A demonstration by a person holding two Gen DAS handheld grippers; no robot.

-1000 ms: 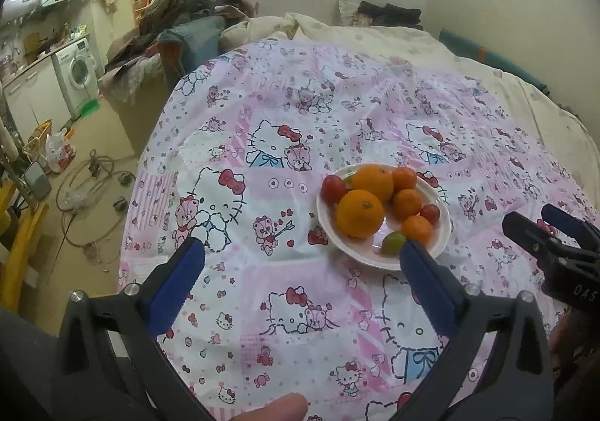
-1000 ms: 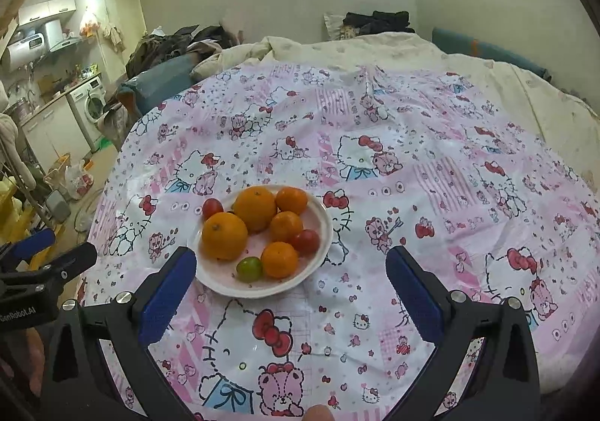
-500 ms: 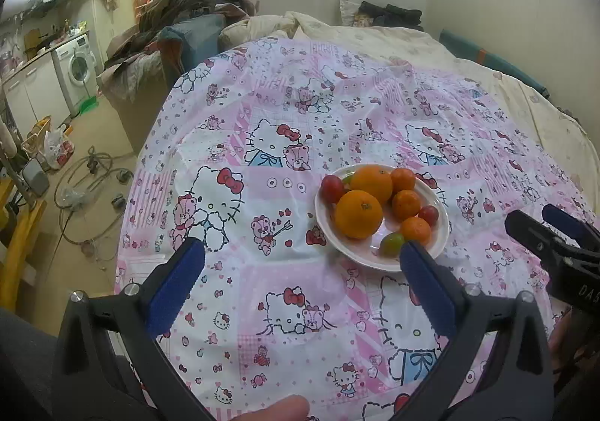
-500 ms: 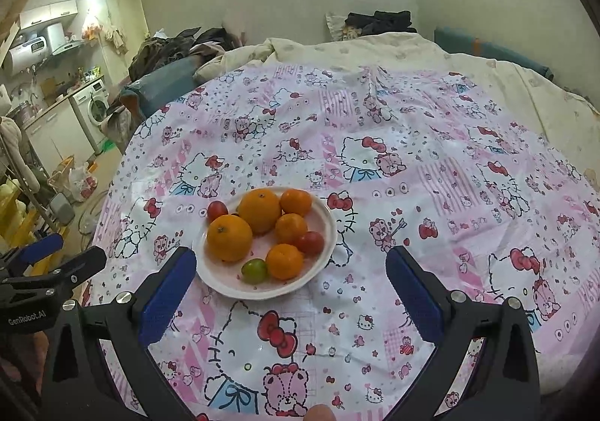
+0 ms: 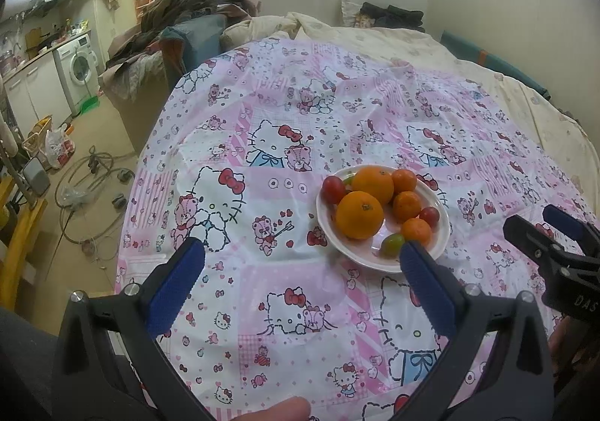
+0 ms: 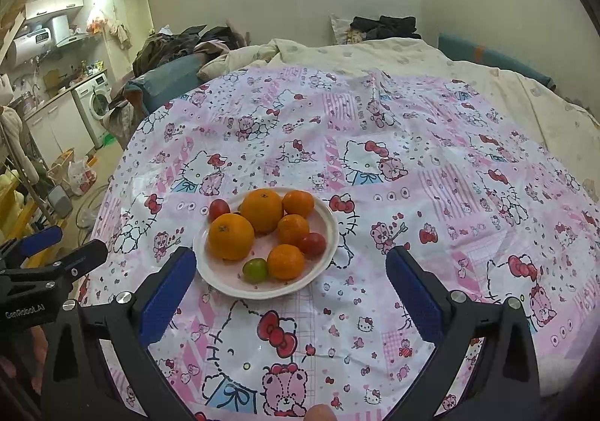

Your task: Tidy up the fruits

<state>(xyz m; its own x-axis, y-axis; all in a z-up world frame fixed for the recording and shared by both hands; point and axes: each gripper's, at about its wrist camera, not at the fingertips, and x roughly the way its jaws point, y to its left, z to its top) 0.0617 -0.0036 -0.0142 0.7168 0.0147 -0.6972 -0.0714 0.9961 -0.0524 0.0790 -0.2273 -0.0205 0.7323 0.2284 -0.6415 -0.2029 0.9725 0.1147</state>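
Both claws spread wide, holding nothing, above the patterned cloth.

The left gripper (image 5: 300,263) and right gripper (image 6: 290,271) hover near the white plate (image 6: 225,280); on it sit oranges (image 6: 230,235), small tomatoes (image 6: 313,243) and one green fruit (image 6: 255,270).

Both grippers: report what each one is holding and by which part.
Nothing is held. The left gripper and the right gripper are both open and empty, short of the plate; all the fruit lies on it.
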